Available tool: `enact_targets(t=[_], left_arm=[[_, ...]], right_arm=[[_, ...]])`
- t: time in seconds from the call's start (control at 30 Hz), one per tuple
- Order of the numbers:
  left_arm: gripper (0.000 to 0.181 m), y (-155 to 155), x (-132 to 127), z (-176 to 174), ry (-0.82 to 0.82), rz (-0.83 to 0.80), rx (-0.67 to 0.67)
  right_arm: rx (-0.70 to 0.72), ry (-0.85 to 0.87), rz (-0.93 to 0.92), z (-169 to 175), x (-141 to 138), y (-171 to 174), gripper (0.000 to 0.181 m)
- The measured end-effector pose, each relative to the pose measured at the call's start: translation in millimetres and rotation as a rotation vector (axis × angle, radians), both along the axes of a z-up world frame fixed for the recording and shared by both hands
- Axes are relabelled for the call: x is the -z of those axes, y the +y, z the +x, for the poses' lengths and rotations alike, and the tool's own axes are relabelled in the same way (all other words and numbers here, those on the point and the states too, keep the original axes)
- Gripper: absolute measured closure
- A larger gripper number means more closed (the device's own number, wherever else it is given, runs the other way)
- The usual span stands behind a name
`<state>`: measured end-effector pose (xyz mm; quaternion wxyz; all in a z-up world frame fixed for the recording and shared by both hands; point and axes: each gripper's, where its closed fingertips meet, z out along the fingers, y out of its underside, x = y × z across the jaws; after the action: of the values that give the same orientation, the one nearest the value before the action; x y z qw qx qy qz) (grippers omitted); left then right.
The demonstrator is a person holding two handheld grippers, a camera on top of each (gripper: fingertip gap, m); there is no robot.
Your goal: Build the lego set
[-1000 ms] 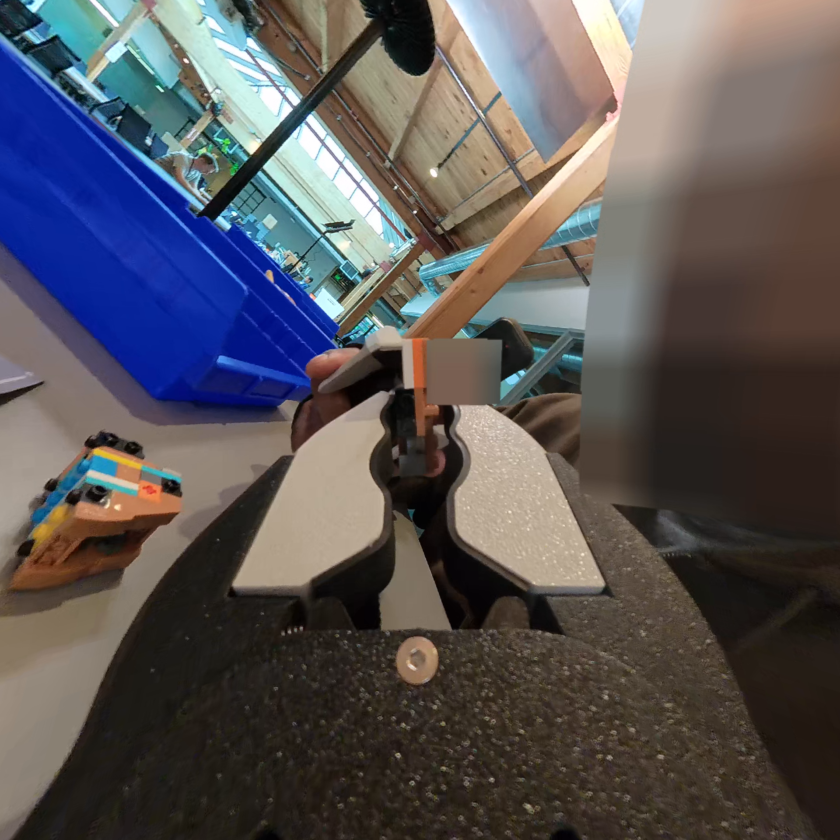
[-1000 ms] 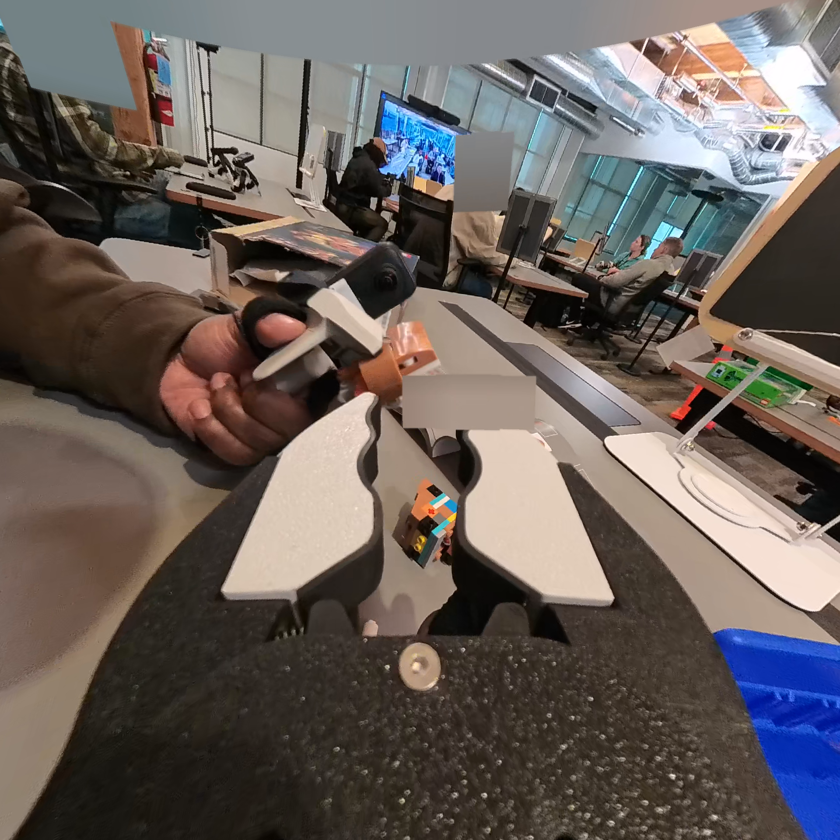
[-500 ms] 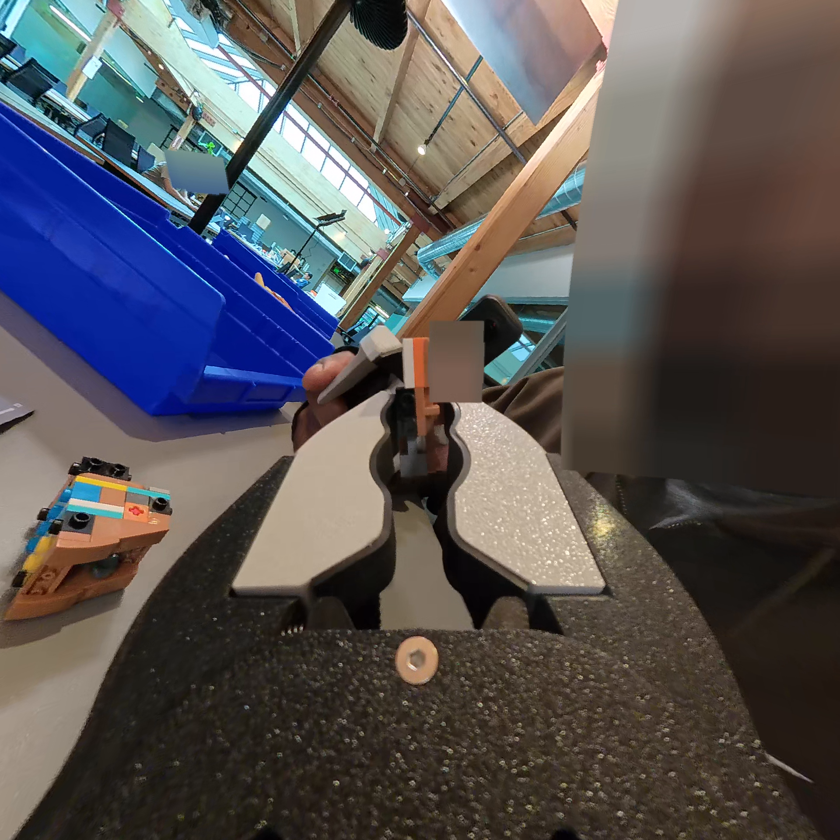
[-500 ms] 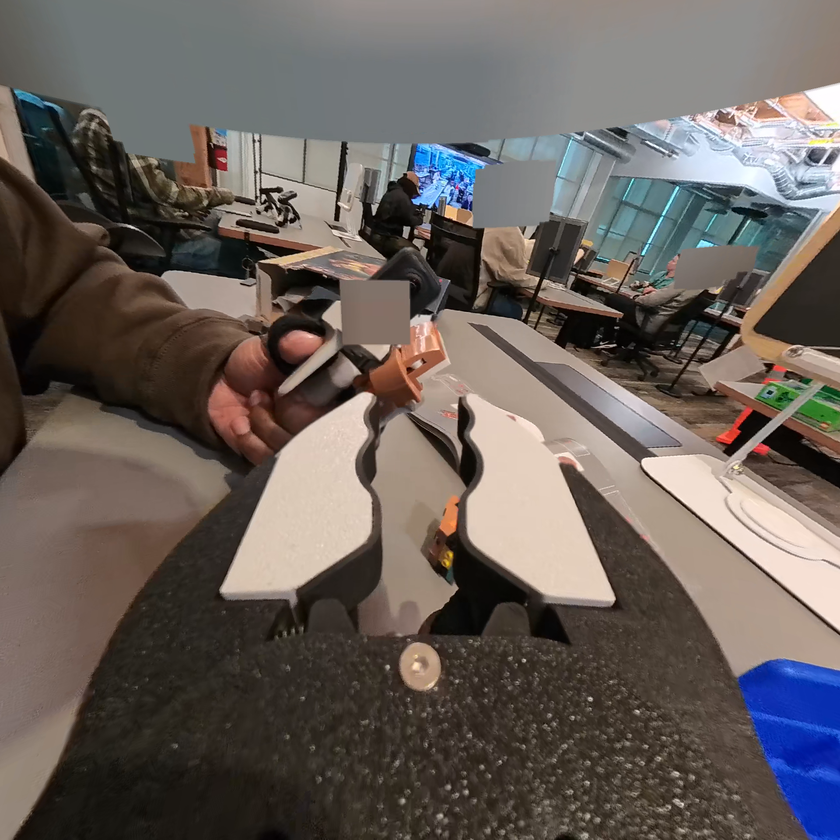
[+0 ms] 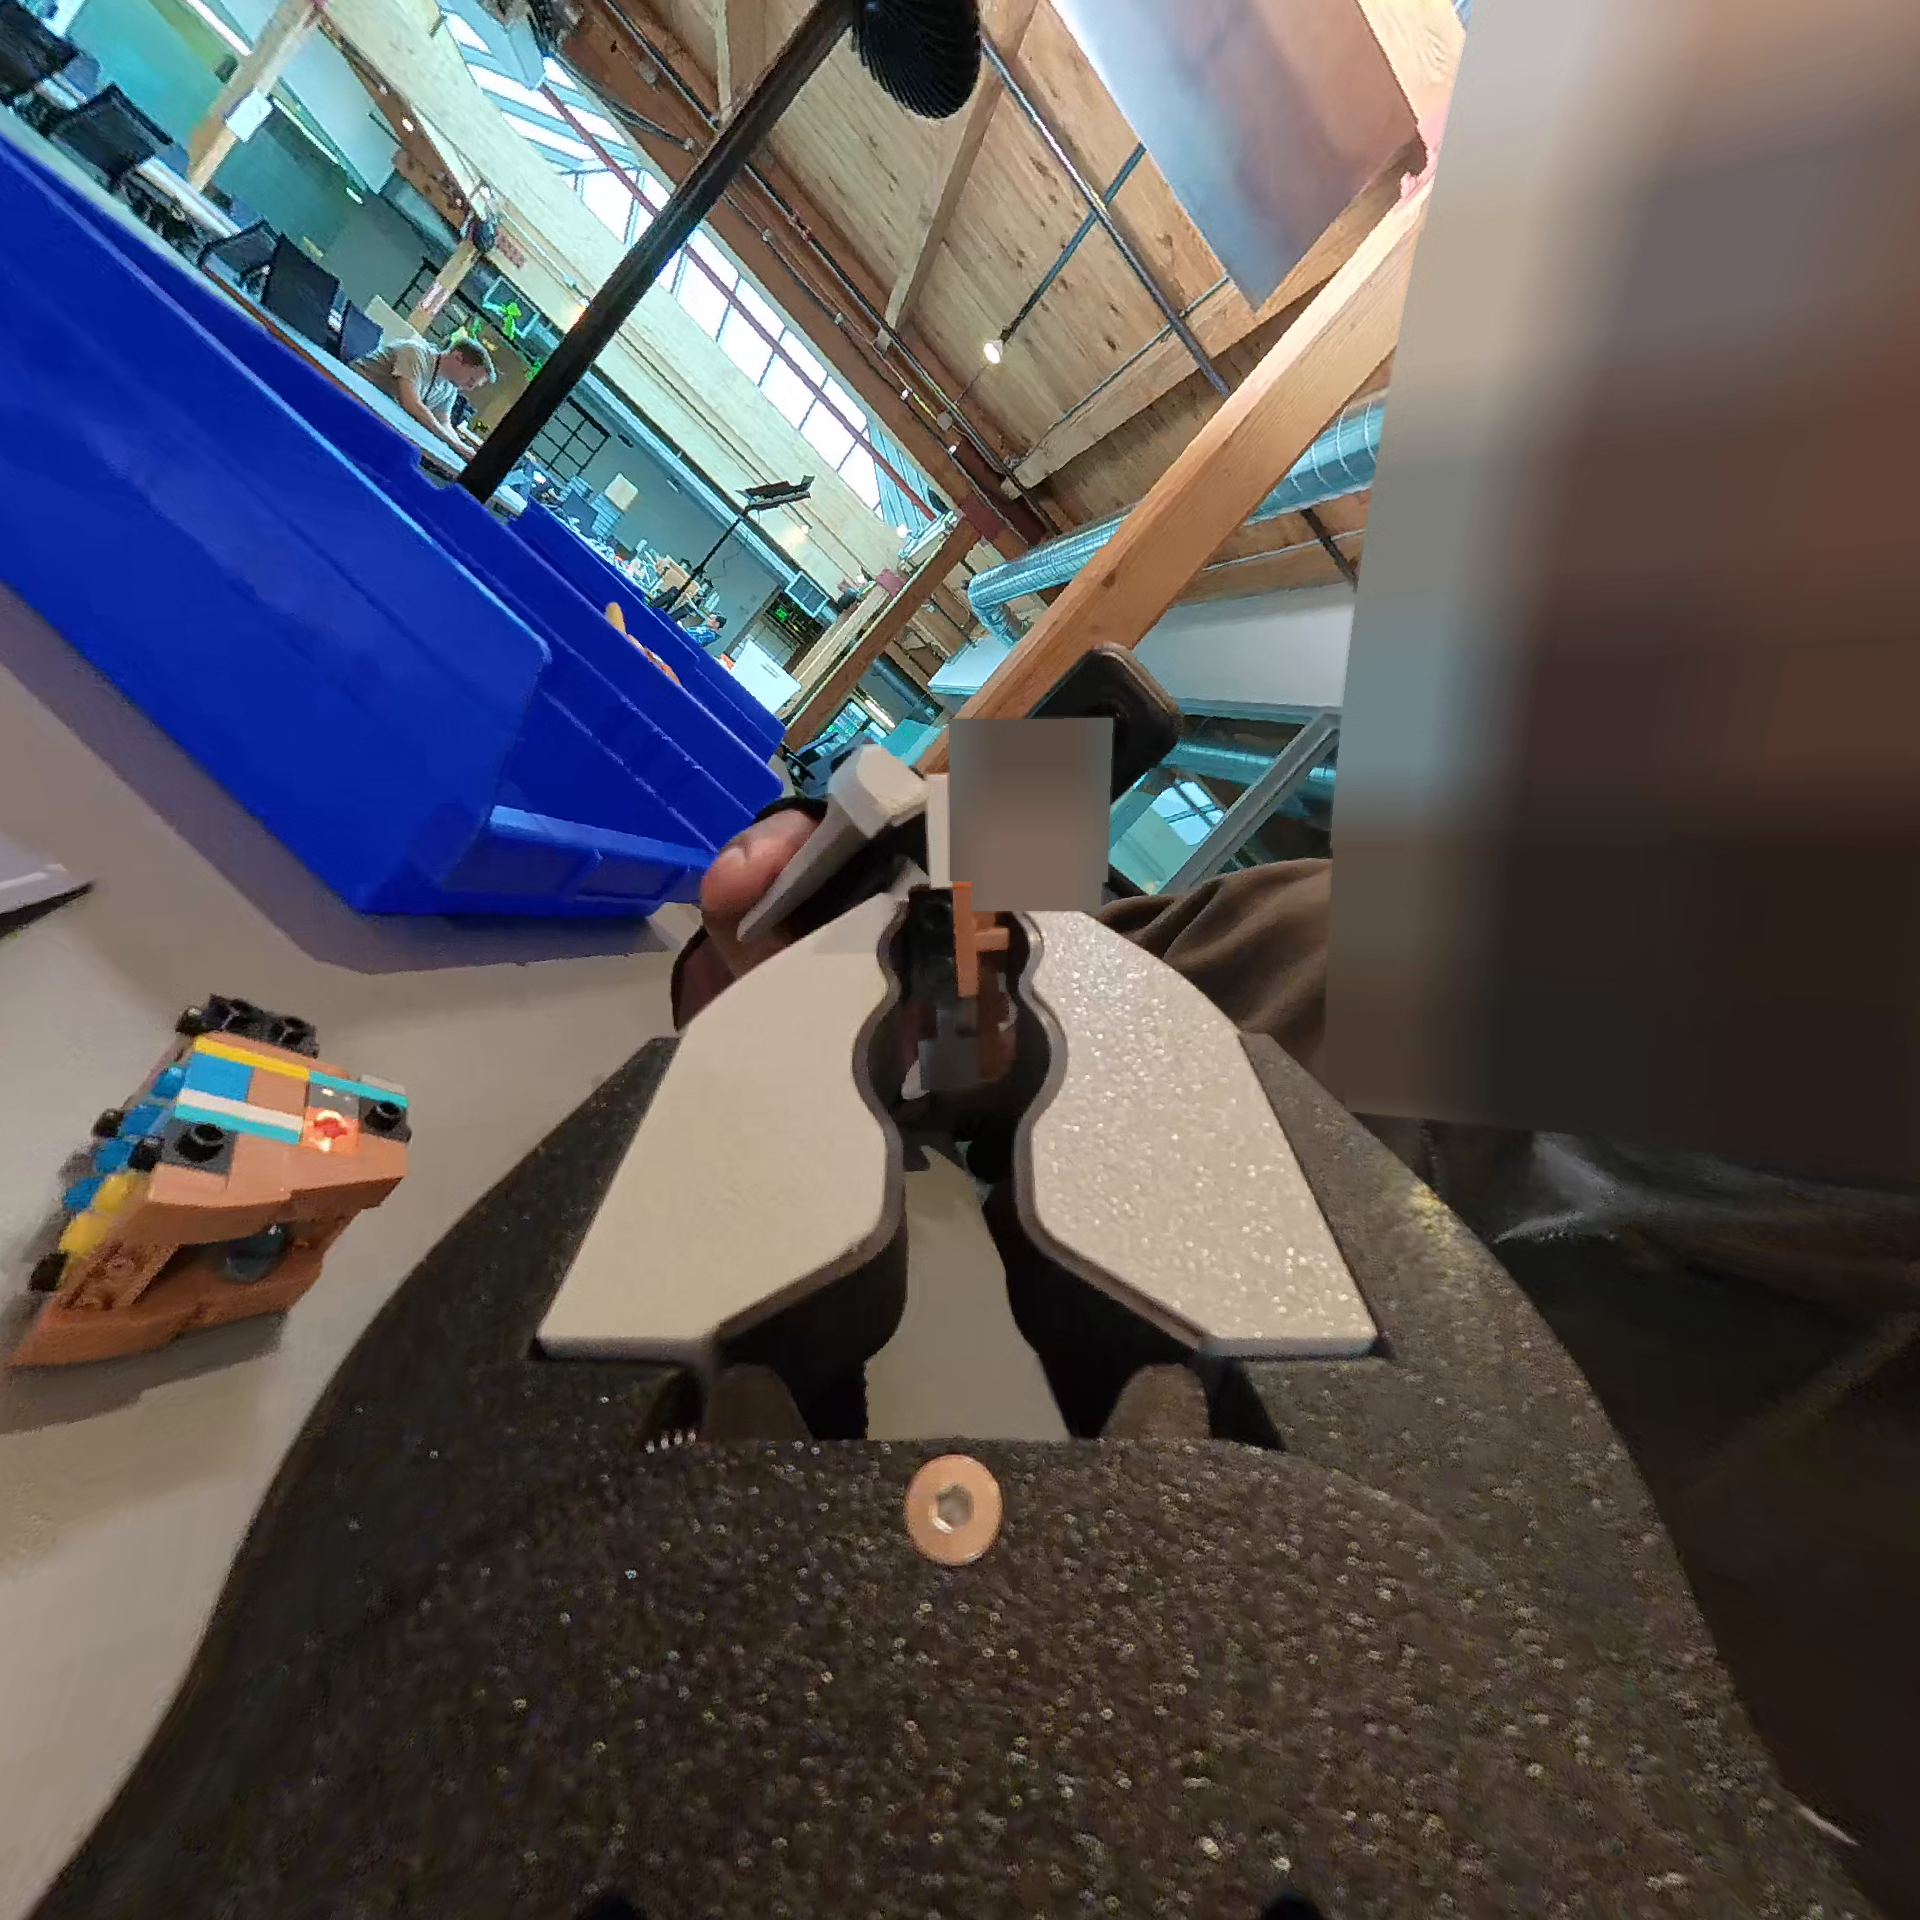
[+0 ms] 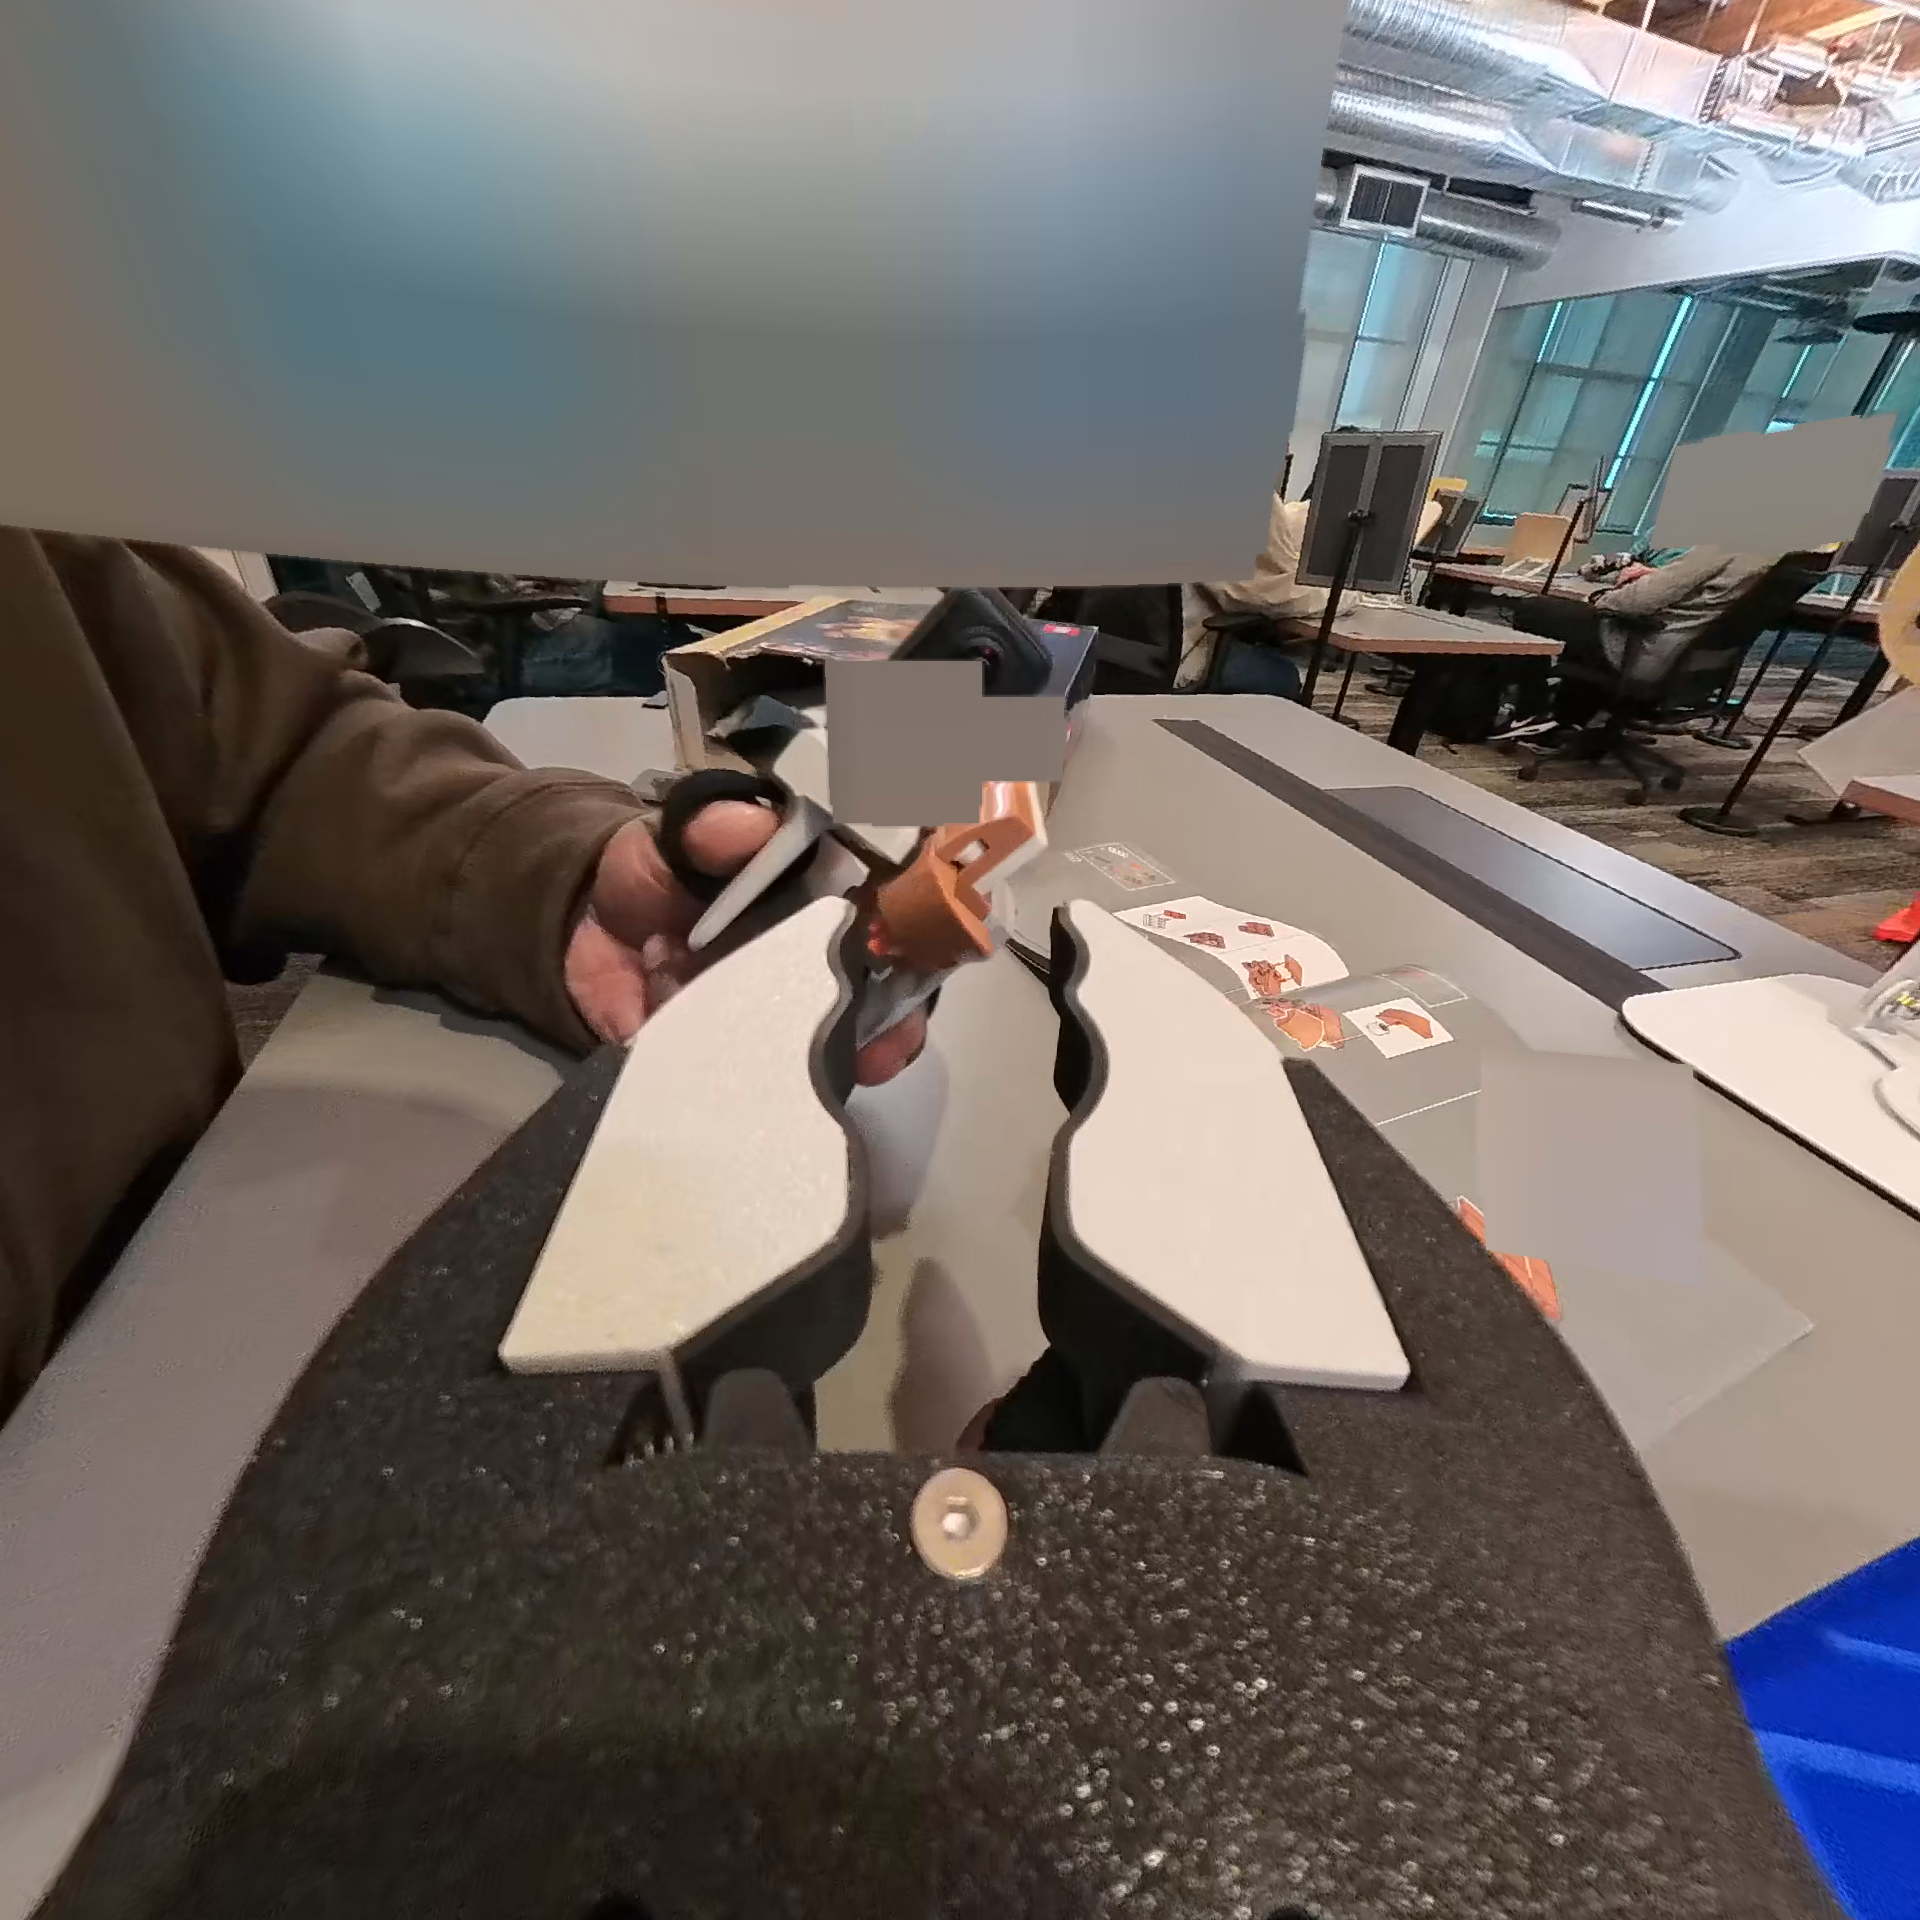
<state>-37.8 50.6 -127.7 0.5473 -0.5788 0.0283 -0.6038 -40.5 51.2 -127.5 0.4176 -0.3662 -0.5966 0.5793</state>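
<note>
Left hand-held gripper (image 5: 961, 997) pinches a small brown lego piece (image 5: 977, 987); right hand-held gripper (image 6: 945, 935) gapes empty above the grey worktop (image 6: 1195, 790)

My left gripper (image 5: 961, 987) has a body of rough, speckled black foam, matt all over, with one bright metal screw (image 5: 953, 1521) set in it. Its fingers (image 5: 1174, 1122) are faced with pale grey plates of a fine, grainy, slightly sparkling finish. Between them sits a small brown piece (image 5: 977, 987) of smooth plastic. To the left of that gripper lies a lego model (image 5: 208, 1174) of glossy plastic in tan, blue and yellow, on the smooth matt grey desk (image 5: 436, 1039). Beyond it stands a shiny blue plastic bin (image 5: 260, 623). Ahead of my right gripper (image 6: 945, 997) lies a glossy paper booklet (image 6: 1299, 987); the sleeve (image 6: 312, 831) to its left is soft brown cloth.
</note>
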Motion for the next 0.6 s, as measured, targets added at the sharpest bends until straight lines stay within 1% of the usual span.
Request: enact_targets(t=[0.17, 0.3, 0.4, 0.47, 0.5, 0.6], left_arm=[[0.165, 5.3, 3.1, -5.7, -0.099, -0.073, 0.012], [0.164, 7.4, 5.2, -6.8, -0.155, -0.120, 0.036], [0.164, 8.7, 8.4, -3.7, -0.169, -0.156, 0.057], [0.163, 9.6, 9.6, -3.4, -0.173, -0.168, 0.057], [0.162, 10.4, 10.3, -3.8, -0.173, -0.174, 0.054], [0.156, 12.4, 12.2, -4.3, -0.174, -0.191, 0.049]], right_arm=[[0.025, -0.006, 0.040, -2.3, 5.3, 2.7, 0.147], [0.071, -0.013, 0.102, -5.6, 10.2, 5.7, 0.149], [0.082, -0.021, 0.128, -6.7, 13.3, 5.0, 0.151], [0.087, -0.031, 0.128, -7.4, 15.4, 6.0, 0.157], [0.086, -0.035, 0.122, -7.6, 16.2, 6.8, 0.161], [0.079, -0.054, 0.079, -8.5, 17.7, 10.2, 0.162]])
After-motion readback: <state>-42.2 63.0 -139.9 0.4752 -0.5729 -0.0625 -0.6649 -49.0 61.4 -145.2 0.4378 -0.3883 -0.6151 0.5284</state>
